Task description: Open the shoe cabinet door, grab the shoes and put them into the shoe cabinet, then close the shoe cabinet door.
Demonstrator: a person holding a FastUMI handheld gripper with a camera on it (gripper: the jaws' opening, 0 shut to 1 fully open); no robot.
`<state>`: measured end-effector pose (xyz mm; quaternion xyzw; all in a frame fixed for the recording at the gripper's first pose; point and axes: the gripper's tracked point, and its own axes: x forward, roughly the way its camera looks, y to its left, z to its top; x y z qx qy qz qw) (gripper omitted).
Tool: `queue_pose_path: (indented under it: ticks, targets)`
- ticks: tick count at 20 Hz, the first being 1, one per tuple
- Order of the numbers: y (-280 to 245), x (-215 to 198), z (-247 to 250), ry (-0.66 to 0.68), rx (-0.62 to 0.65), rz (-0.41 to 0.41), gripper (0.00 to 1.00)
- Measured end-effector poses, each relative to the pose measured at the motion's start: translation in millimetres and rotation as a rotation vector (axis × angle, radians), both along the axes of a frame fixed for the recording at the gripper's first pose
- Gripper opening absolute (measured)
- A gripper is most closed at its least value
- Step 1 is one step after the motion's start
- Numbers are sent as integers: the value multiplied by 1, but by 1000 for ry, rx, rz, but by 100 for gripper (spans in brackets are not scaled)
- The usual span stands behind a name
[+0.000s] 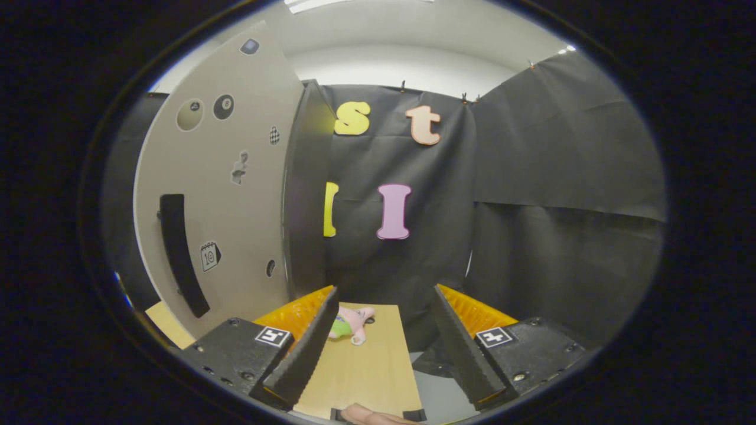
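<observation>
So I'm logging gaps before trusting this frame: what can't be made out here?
- Shoe cabinet interior, gripper view: its door faces the camera.
- Pink item on the wooden board: too small and partly behind a finger to identify.
- Hand: cut off by the view's edge.
- The hand-held gripper is open, empty.

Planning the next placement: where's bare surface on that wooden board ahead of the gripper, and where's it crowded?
The gripper is open, nothing between its fingers. The wooden board lies bare between them, from the small pink plush toy at its far end back toward the gripper. Crowded: the far end by the toy, next to the grey cabinet door. Right of the board the surface drops to grey floor.
</observation>
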<state>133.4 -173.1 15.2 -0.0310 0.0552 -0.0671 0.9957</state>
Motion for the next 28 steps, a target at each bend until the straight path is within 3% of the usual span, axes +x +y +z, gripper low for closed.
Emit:
queue_pose_path:
  ticks: [8, 12, 15, 22, 28]
  targets:
    - [80, 10, -8, 19, 42, 192, 99]
    - [127, 10, 0, 25, 32, 235, 99]
    - [149, 8, 5, 26, 19, 217, 91]
    - [205, 13, -2, 52, 43, 276, 91]
    - [226, 25, 2, 8, 41, 183, 91]
